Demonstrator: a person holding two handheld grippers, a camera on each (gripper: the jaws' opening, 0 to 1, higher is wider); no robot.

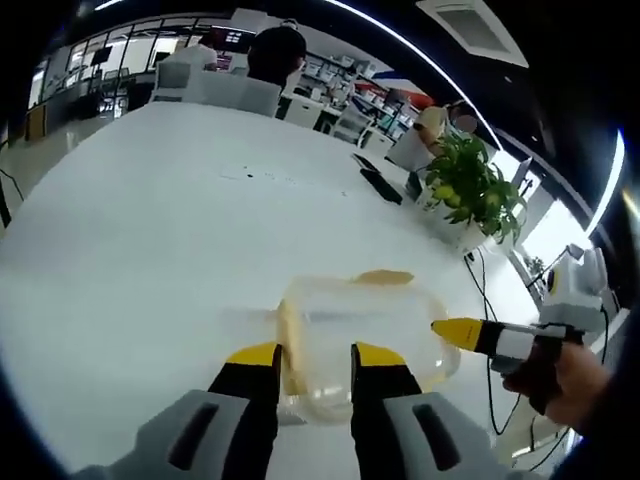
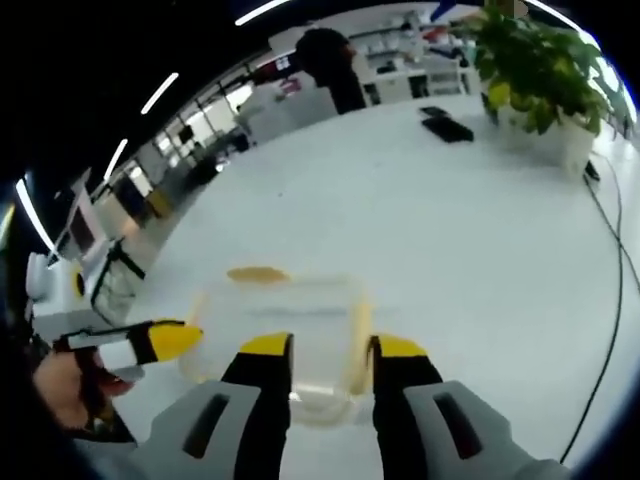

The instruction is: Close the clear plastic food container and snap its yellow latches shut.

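Observation:
The clear plastic container [image 1: 365,335] sits on the white table [image 1: 170,230] with its lid resting on top. One yellow latch [image 1: 385,277] shows on its far edge and another [image 1: 289,345] along its left side. My left gripper [image 1: 317,358] is open, and the container's near end lies between its yellow-tipped jaws. The right gripper [image 1: 455,331], held by a hand [image 1: 560,375], touches the container's right side. In the right gripper view the container [image 2: 290,325] lies between the open jaws of my right gripper [image 2: 333,348], a latch [image 2: 357,340] by the right jaw. The left gripper [image 2: 165,340] meets its left side.
A potted green plant [image 1: 470,185] stands at the table's far right edge, with dark flat devices [image 1: 378,178] beside it. Cables [image 2: 610,260] run along that side. A person in dark clothes [image 1: 275,55] sits at the far end. Wide bare tabletop stretches beyond the container.

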